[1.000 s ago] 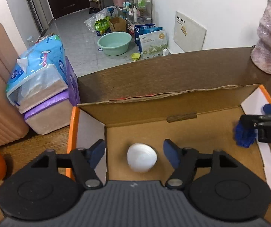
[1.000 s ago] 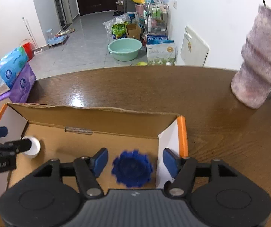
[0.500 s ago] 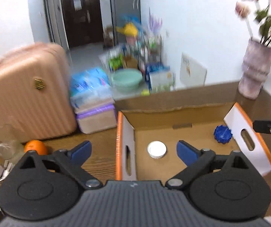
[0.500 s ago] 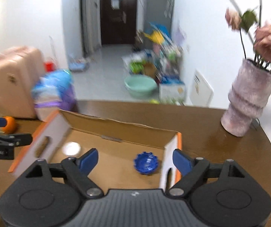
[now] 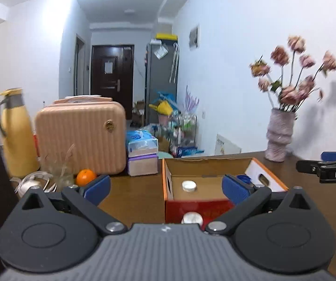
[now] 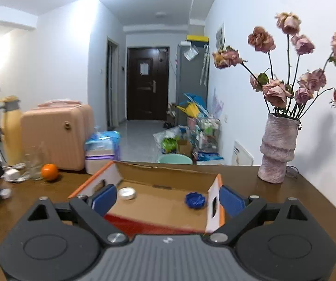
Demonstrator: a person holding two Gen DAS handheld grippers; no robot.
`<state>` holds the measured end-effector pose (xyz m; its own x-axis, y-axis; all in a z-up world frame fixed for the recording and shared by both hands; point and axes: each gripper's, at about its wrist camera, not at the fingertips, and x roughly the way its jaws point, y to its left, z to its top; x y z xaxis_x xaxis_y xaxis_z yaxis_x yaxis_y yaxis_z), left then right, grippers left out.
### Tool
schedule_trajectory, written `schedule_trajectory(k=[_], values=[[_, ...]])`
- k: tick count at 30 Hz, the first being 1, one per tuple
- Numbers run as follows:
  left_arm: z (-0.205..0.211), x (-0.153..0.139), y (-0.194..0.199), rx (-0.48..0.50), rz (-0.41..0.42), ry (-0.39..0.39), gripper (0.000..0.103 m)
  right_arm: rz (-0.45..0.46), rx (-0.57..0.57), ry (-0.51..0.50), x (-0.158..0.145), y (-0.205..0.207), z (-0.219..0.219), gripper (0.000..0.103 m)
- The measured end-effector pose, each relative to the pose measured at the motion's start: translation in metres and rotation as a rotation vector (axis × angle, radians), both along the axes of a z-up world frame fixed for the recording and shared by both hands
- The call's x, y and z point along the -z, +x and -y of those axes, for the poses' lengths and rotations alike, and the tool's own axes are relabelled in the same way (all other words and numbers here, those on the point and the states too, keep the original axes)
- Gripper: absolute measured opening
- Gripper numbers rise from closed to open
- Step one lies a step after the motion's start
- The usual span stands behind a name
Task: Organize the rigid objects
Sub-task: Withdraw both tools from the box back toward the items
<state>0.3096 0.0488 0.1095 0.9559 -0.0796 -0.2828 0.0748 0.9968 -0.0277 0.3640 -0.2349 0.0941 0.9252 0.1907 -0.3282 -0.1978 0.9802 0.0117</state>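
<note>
An open cardboard box (image 5: 214, 164) (image 6: 168, 178) with orange-edged flaps stands on the wooden table. Inside lie a white round lid (image 5: 188, 185) (image 6: 127, 193) on the left and a blue ridged cap (image 6: 195, 200) on the right, partly hidden behind my finger in the left wrist view (image 5: 244, 177). My left gripper (image 5: 165, 187) is open and empty, held back in front of the box. My right gripper (image 6: 168, 197) is open and empty, also back from the box; it shows at the right edge of the left wrist view (image 5: 327, 167). A silver round piece (image 5: 191, 217) lies before the box.
A pink vase of flowers (image 6: 276, 149) stands at the table's back right. An orange (image 6: 49, 172), a glass (image 6: 34, 164), a white cable (image 6: 13, 175), a yellow thermos (image 5: 15, 133) and a pink suitcase (image 5: 81, 138) are on the left. A small white cap (image 6: 5, 193) lies near the left edge.
Both grippers have pulled up and back out of the box, leaving the white lid and the blue cap inside. The views now show the whole room.
</note>
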Motion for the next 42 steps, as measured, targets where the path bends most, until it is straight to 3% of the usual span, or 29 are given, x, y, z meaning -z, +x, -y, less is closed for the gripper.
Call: schedule_trajectory(k=[4,7,11,18,23,28,32,36,42], values=[[-0.016,0.028,-0.068,-0.025,0.050,0.003,0.103,0.018,-0.028,0.045,0.018,-0.055,-0.009,0.103],[-0.031,0.045,-0.102,-0.073,0.047,-0.033,0.103,0.018,-0.036,0.047,0.034,-0.085,-0.018,0.103],[-0.038,0.058,-0.123,-0.059,0.069,-0.002,0.103,0.046,-0.045,0.078,0.051,-0.121,-0.030,0.103],[-0.022,0.073,-0.125,-0.031,0.057,0.052,0.103,0.050,-0.054,0.064,0.070,-0.154,-0.043,0.103],[-0.006,0.091,-0.124,-0.046,0.022,0.079,0.103,0.118,-0.031,0.037,0.077,-0.171,-0.040,0.103],[0.005,0.108,-0.151,-0.116,0.089,0.087,0.103,0.196,-0.008,0.050,0.092,-0.194,-0.032,0.103],[0.010,0.115,-0.172,-0.074,0.129,0.099,0.103,0.248,0.023,0.042,0.102,-0.215,-0.026,0.103],[0.013,0.114,-0.178,-0.034,0.134,0.085,0.103,0.229,0.023,0.024,0.110,-0.224,-0.020,0.103],[0.020,0.114,-0.134,0.008,-0.011,0.057,0.103,0.113,0.011,0.040,0.116,-0.197,-0.012,0.099]])
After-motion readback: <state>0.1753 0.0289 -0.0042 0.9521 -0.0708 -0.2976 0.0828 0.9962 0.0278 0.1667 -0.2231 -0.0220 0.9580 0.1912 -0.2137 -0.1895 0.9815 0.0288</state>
